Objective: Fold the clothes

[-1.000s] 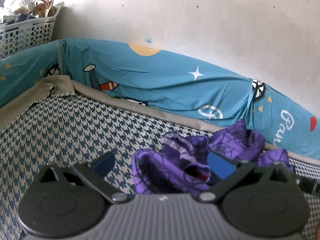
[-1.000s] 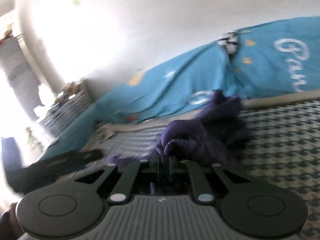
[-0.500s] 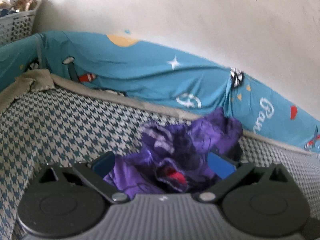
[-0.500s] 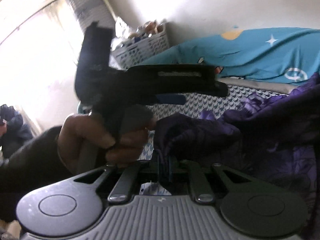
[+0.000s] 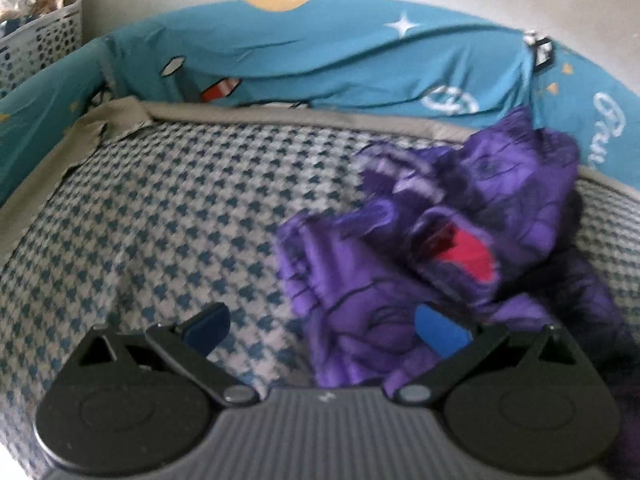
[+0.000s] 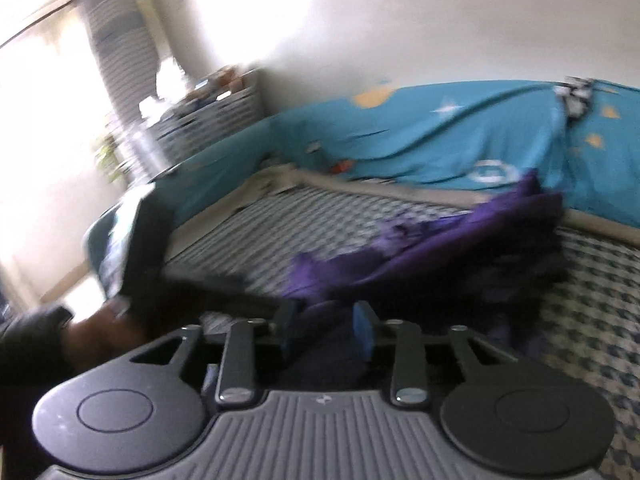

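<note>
Two hand-held grippers over one bed, one garment between them.

Item 1: purple garment [image 5: 472, 240], crumpled in a heap on the bed [image 5: 160, 240], toward the far right of the checked cover and close to the grey border strip. A red patch shows in a fold near its middle. Its near edge reaches down between the fingers of the left hand-held gripper; in the right wrist view a fold [image 6: 420, 248] runs from the heap toward the camera.

Item 2: left hand-held gripper [image 5: 324, 326], jaws spread wide. The blue pad [image 5: 440, 330] on the right lies over the purple cloth, the left pad over bare checked cover. Neither pad presses the fabric.

Item 3: right hand-held gripper [image 6: 326, 326], jaws opening, a narrow gap between the blue pads. Dark purple cloth sits in that gap; whether the pads touch it cannot be told through the blur.

Item 4: person's hand [image 6: 104, 328] at the left edge of the right wrist view, gripping a black handle, dark sleeve behind it.

Item 5: blue printed sheet [image 5: 320, 52] draped along the wall behind the bed.

Item 6: white perforated basket [image 5: 40, 40], far left corner, filled with unclear contents.
</note>
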{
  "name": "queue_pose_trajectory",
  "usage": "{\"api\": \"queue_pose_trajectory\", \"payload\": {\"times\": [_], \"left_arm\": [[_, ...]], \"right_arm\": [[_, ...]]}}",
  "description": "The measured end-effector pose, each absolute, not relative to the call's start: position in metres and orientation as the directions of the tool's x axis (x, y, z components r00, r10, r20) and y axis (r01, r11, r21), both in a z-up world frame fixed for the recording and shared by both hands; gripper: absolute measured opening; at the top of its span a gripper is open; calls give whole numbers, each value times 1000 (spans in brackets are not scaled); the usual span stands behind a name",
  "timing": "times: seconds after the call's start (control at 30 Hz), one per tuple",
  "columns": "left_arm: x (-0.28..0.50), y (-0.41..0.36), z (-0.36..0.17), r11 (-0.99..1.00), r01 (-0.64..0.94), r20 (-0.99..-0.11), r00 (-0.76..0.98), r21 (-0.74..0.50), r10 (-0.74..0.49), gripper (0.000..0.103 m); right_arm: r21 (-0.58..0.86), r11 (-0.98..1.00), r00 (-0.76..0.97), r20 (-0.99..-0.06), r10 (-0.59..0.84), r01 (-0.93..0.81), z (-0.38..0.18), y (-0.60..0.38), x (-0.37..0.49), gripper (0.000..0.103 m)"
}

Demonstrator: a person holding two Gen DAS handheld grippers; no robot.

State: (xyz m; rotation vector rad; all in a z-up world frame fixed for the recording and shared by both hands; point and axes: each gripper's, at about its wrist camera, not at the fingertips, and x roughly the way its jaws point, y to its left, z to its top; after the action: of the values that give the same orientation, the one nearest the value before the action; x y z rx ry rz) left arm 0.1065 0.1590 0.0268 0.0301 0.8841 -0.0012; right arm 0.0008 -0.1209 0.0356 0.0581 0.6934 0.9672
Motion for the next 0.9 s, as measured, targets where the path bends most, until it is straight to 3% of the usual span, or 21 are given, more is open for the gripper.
{"api": "queue_pose_trajectory", "payload": {"times": [0.1, 0.23, 0.3, 0.37, 0.5, 0.73, 0.9], "left_arm": [[109, 165, 21, 998, -22, -786, 616, 60, 61, 103], [115, 175, 15, 994, -76, -804, 586, 72, 103, 103], [116, 180, 13, 993, -93, -809, 577, 67, 108, 103], [116, 185, 12, 993, -103, -814, 571, 56, 105, 103], [117, 188, 10, 994, -106, -822, 564, 29, 84, 103], [122, 191, 8, 985, -117, -844, 534, -125, -43, 103], [123, 189, 5, 984, -120, -847, 529, -132, -49, 103]], "right_arm": [[373, 659, 441, -520, 731, -653, 31, -131, 19, 51], [407, 718, 493, -532, 689, -564, 22, -141, 42, 56], [425, 737, 517, -529, 673, -525, 17, -145, 53, 68], [443, 753, 536, -529, 658, -487, 12, -148, 64, 73], [481, 766, 549, -535, 642, -427, 1, -152, 82, 76], [509, 762, 559, -523, 643, -400, -14, -149, 105, 84], [517, 764, 572, -517, 638, -385, -22, -140, 122, 90]]}}
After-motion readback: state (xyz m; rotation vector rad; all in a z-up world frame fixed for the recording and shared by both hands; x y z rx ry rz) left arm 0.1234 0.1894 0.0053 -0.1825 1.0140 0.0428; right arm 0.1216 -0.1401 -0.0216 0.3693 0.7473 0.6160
